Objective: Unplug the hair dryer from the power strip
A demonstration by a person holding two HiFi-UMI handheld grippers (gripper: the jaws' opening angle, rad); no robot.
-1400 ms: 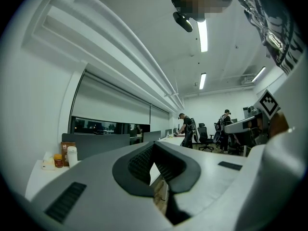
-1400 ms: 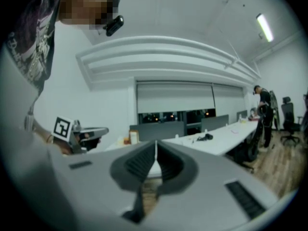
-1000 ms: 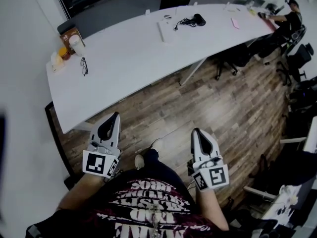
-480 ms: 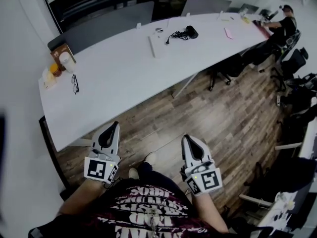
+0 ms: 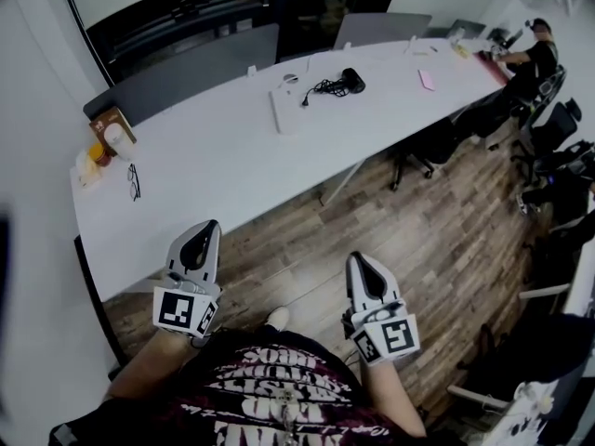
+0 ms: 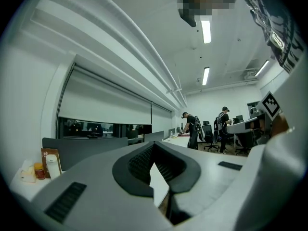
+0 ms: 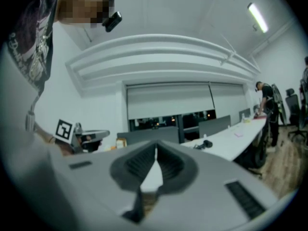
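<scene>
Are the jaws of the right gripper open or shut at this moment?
Shut. In the right gripper view, the right gripper has its jaw tips meeting, with nothing held between them.

Smooth matt white table, grainy wood-plank floor.

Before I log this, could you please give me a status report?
Shut and empty: left tool, right tool. Across table: hair dryer beside power strip, untouched. Nothing blocking.
</scene>
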